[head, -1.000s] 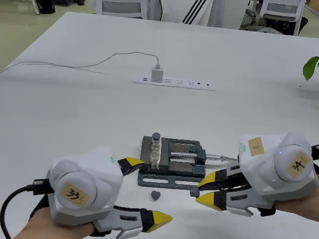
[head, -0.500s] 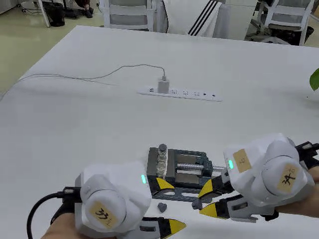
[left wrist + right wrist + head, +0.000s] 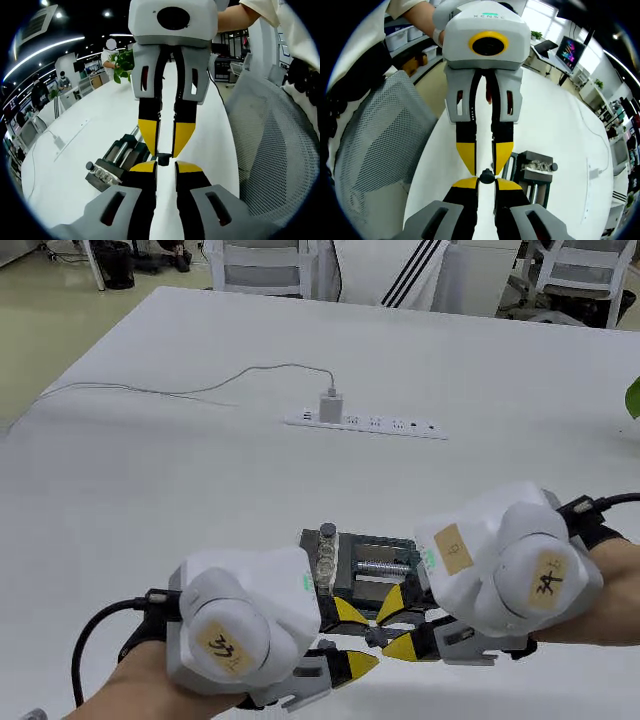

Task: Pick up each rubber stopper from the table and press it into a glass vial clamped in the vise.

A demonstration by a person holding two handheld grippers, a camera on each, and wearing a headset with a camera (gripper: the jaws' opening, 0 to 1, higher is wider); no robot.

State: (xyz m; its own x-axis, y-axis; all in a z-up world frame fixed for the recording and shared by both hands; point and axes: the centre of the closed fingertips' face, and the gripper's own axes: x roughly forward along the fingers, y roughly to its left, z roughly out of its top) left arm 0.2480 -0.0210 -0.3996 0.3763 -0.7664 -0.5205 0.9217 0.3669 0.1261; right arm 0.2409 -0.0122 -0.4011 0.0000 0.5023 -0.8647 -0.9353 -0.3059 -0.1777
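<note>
A small dark-grey rubber stopper [image 3: 486,175] hung just above the white counter [image 3: 200,470], in front of the vise [image 3: 375,570], at the spot where the tips of the two claws met. The right claw [image 3: 165,147] appeared clenched on it. The left claw [image 3: 166,169] had its yellow tips drawn narrow right beside the same piece, though whether it also gripped could not be told. The stopper was judged to be light, soft and springy, likely to squash or pop sideways under a hard pinch. A hold across its wider head seemed best, leaving the narrower plug end free to enter a glass neck. It looked rounded and matte, no wider than the gap between the claw tips, and its exact profile was too small to read. In the vise stood a row of clear glass vials [image 3: 326,558], which were fragile, and the far one already wore a dark stopper.
</note>
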